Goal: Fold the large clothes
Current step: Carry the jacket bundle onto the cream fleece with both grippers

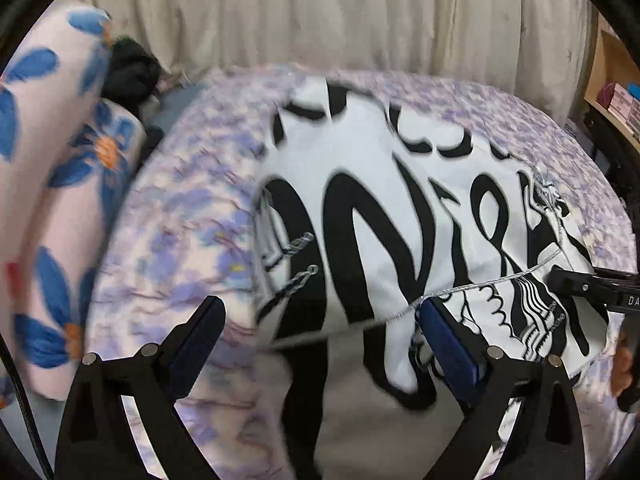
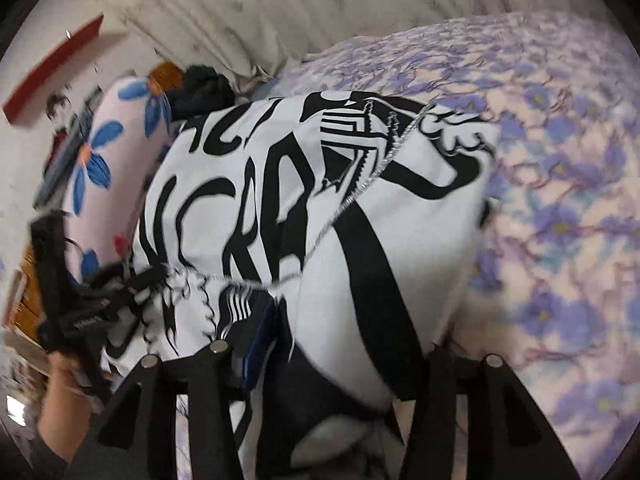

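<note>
Nearest you, your left gripper (image 1: pixel 320 320) stands wide open and empty over the near hem of the black-and-white garment (image 1: pixel 384 208), apparently to let the fold settle. Your right gripper (image 2: pixel 352 332) is half open with cloth bunched between its fingers; whether they pinch it I cannot tell. Beyond, the garment lies folded on the purple floral bedspread (image 1: pixel 192 208), reaching toward the far curtain (image 1: pixel 320 12).
</note>
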